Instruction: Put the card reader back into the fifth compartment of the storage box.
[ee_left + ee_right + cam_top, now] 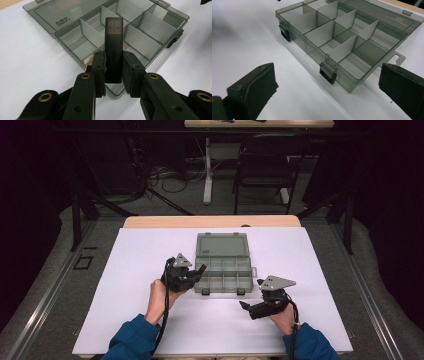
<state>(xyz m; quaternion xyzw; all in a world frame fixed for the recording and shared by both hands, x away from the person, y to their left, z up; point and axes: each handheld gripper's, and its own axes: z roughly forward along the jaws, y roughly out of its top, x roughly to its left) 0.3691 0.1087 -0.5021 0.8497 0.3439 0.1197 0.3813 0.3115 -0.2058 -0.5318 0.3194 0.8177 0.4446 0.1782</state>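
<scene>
Left gripper view: a black rectangular block (pixel 114 50) is clamped between narrowed jaws of the left gripper (pixel 113 72), held over the near-left corner of the open organizer box (pixel 160 17), likely for dropping into a compartment. The right gripper (pixel 327 87) is kept gaping, empty, short of the box's latched front edge at mid-table (pixel 150 250).

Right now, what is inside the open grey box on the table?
The organizer box holds bare dividers; its visible compartments look empty. In the left gripper view, the black block in the left gripper covers part of one compartment.
</scene>
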